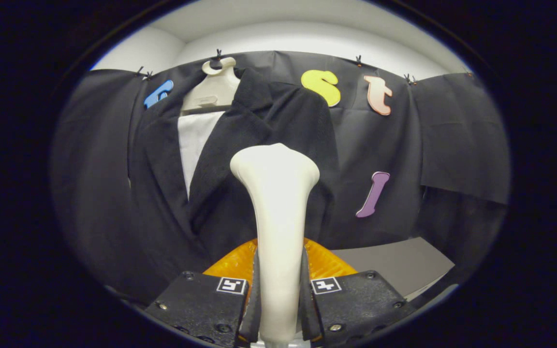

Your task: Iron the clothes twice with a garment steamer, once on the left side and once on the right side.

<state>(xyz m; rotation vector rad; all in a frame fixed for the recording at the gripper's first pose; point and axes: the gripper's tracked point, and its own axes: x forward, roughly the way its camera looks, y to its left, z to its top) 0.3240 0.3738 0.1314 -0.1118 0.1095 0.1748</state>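
Steamer: the cream steamer [276, 217] is standing upright between the fingers, its flared head rising in front of the jacket.
Gripper: the gripper [278, 309] is clamping the steamer's handle, both fingers pressing on it.
Base: an orange part [327, 263] is showing just behind the handle.
Jacket: the black jacket [240, 159] is hanging on a pale hanger [213, 92] beyond the steamer, a white lining [194, 140] showing at its open front.
Table: a grey table [399, 266] is lying below the cloth wall.

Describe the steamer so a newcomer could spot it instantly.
Start at the dark jacket on the pale hanger against the booth wall. In front of it rises the smooth cream plastic garment steamer, clamped between the gripper fingers. It flares into a broad head on top.
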